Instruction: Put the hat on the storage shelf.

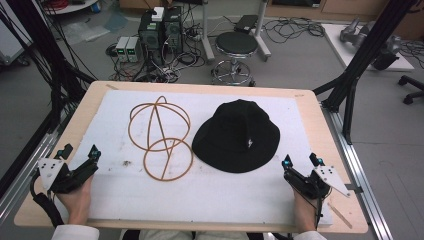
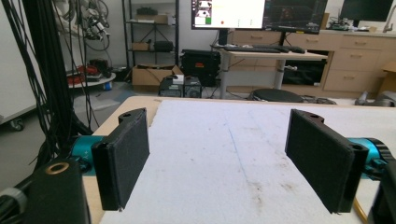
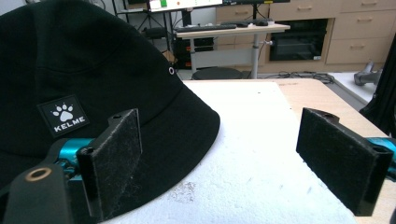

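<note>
Starting from rest at the near corners, both grippers sit low on the white foam mat (image 1: pixel 210 192) with nothing between their jaws. The left gripper (image 1: pixel 79 152) is at the near left, jaws spread wide over bare mat; its own view shows the two black pads (image 2: pixel 122 156) well apart with only stained foam ahead. The right gripper (image 1: pixel 301 161) is at the near right, jaws equally wide, and its left pad (image 3: pixel 112 161) lies just beside the brim of the black bucket hat (image 1: pixel 236 136).

The hat lies crown-up right of centre on the mat, its brim flat on the foam. The wire hat stand (image 1: pixel 161 137), two copper-coloured rings joined by curved hoops, lies to its left, close to the brim; whether they touch I cannot tell.

Judging by the layout, the job is probably to seat the hat on the stand, and the step now is the first grasp. To do it well, the right gripper should slide its lower jaw under the near right brim rather than pinch the soft crown, which would fold. The left gripper would best travel right and far to steady the stand's lower ring (image 1: pixel 168 159), since the light wire will likely skid on the foam. Lift the hat clear before carrying it left, so the brim does not snag a hoop.
</note>
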{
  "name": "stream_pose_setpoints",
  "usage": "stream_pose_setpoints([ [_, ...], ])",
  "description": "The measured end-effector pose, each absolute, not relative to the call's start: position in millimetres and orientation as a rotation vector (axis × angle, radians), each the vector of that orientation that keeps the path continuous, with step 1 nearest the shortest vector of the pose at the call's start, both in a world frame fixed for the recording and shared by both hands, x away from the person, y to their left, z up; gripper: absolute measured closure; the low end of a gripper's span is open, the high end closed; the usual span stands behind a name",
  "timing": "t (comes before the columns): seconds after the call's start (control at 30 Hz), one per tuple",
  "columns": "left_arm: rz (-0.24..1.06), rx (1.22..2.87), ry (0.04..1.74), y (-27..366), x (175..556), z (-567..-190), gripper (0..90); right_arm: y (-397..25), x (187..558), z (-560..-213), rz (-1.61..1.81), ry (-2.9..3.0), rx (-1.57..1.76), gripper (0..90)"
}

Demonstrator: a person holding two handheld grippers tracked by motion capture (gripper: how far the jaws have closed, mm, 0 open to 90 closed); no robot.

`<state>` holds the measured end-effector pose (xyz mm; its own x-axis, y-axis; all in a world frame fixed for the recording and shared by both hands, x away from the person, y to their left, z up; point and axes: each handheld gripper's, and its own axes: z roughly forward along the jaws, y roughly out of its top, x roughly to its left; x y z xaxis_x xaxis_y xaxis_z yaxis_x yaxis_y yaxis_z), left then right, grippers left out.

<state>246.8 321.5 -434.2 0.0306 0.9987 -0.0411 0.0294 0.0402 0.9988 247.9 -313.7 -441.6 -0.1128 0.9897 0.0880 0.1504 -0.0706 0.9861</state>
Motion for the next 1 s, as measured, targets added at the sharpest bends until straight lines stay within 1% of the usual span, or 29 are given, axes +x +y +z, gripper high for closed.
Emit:
stream_pose_setpoints([
  [0.43, 1.141, 1.233, 1.210, 317.9, 248.9, -433.9, 22.0, -315.7, 245.6, -441.8, 1.284, 1.365, 1.324, 13.3],
  [1.0, 1.120, 1.204, 1.236, 322.1, 249.8, -435.3, 22.0, -314.8, 245.3, -441.7, 1.286, 1.367, 1.329, 13.3],
])
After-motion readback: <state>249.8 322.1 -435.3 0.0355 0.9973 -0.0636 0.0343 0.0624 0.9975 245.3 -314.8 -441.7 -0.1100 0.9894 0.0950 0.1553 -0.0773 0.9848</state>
